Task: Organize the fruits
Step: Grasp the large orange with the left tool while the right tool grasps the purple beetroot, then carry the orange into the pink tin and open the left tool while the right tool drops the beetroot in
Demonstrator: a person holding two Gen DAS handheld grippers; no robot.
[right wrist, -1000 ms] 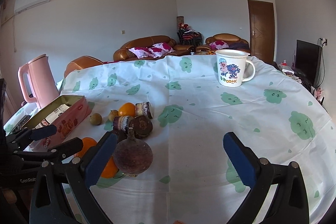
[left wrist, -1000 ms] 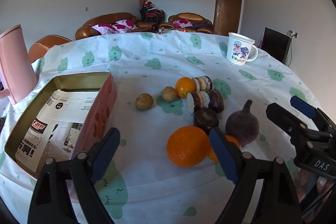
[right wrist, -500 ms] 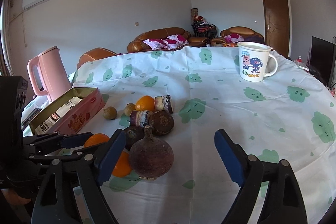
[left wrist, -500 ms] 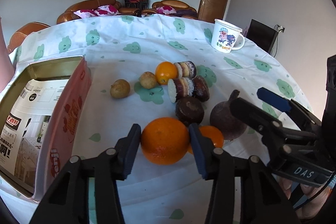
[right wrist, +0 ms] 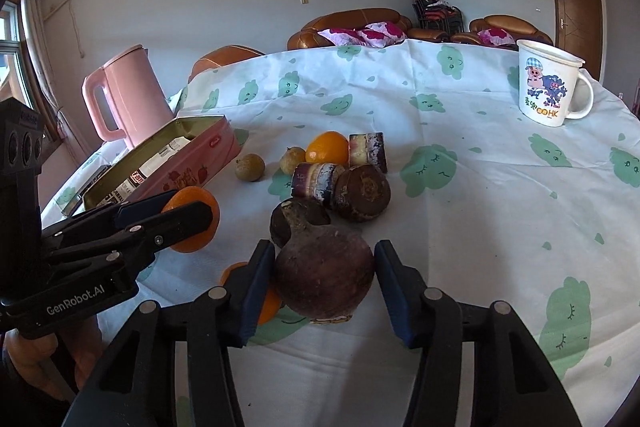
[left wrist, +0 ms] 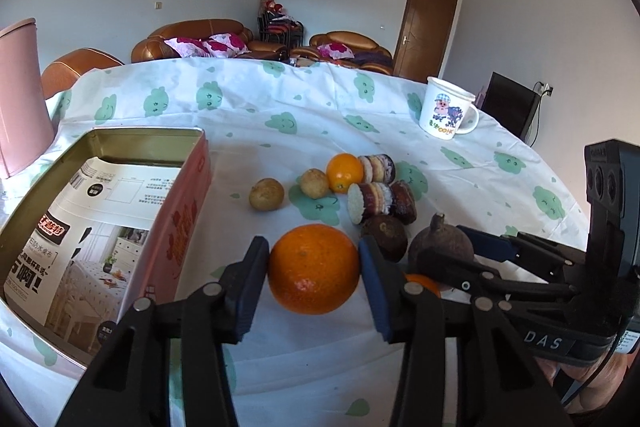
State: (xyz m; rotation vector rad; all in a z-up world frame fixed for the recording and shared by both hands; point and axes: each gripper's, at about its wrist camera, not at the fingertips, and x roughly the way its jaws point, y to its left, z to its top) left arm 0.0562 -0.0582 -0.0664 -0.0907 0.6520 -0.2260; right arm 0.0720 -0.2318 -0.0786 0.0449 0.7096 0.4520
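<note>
My left gripper [left wrist: 312, 279] is shut on a large orange [left wrist: 313, 269], its blue pads touching both sides; the same orange shows in the right wrist view [right wrist: 192, 219]. My right gripper [right wrist: 324, 287] is closed around a dark purple beet [right wrist: 324, 279], pads against its sides. A second orange [right wrist: 264, 303] lies partly hidden beside the beet. Beyond lie a small orange [left wrist: 344, 173], two brown round fruits [left wrist: 267, 194] [left wrist: 315, 183], dark round fruits [left wrist: 385, 235] and cut purple cane pieces [left wrist: 380, 201].
An open pink tin [left wrist: 176, 227] with a printed leaflet inside stands at the left. A pink kettle [right wrist: 128, 99] is behind it. A white cartoon mug [left wrist: 446, 115] stands at the far right on the cloud-print tablecloth [left wrist: 280, 99].
Both grippers have closed: the left one onto the large orange, the right one onto the beet, after moving forward around them.
</note>
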